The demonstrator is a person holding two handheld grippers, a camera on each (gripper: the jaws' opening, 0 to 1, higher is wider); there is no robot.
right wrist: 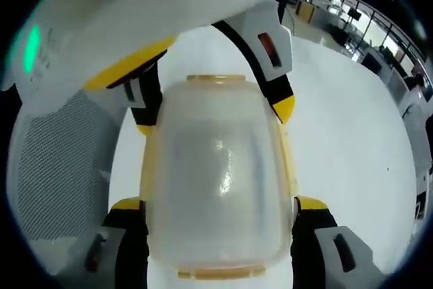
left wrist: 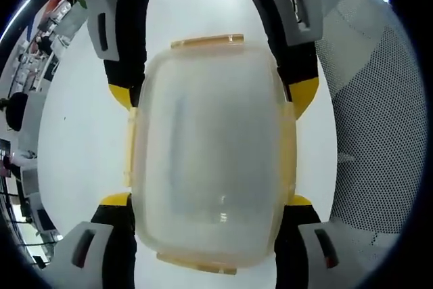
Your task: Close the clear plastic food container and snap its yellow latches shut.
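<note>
Clear frosted plastic container (left wrist: 210,157) with lid seated, pale yellow latches (left wrist: 206,40) seen at 12, 6, 3 and 9 o'clock; held above white table (left wrist: 74,140); clamped between left gripper (left wrist: 210,201) jaws and right gripper (right wrist: 220,208) jaws; mesh chair (left wrist: 379,113) at 3 o'clock.

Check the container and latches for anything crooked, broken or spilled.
Nothing stands out. The clear container has its lid on squarely, the yellow latches look whole, and nothing has spilled on the white table. Both grippers flank its sides.
</note>
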